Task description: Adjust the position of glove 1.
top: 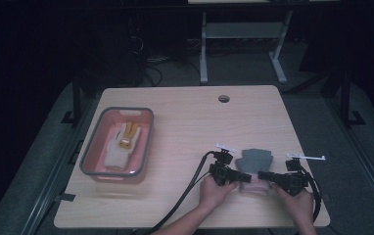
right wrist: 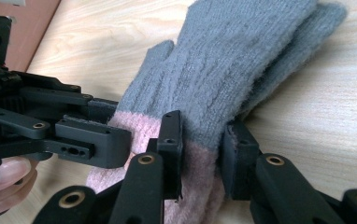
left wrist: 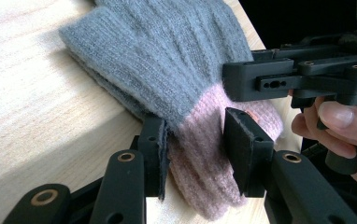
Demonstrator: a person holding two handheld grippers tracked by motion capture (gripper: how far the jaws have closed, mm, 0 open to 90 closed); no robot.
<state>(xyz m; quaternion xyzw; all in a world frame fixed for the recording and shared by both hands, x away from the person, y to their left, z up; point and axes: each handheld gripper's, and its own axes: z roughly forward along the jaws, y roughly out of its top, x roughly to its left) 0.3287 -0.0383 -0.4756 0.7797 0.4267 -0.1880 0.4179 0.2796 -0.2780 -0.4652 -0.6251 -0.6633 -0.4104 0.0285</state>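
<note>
A: Where's the glove [top: 255,161]?
B: Near the table's [top: 185,127] front edge, cuff toward the person. Both grippers, left [top: 242,176] and right [top: 262,175], are clamped on its pink cuff from opposite sides.
A: So which step?
B: Looks like gripped, ready to lift. Next it probably goes to the bin [top: 93,166], which already holds 1 glove; both must rise together

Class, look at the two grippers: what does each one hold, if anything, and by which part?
Both hold the grey and pink glove. The left gripper and the right gripper each pinch its pink cuff end, jaws closed on the knit.
</note>
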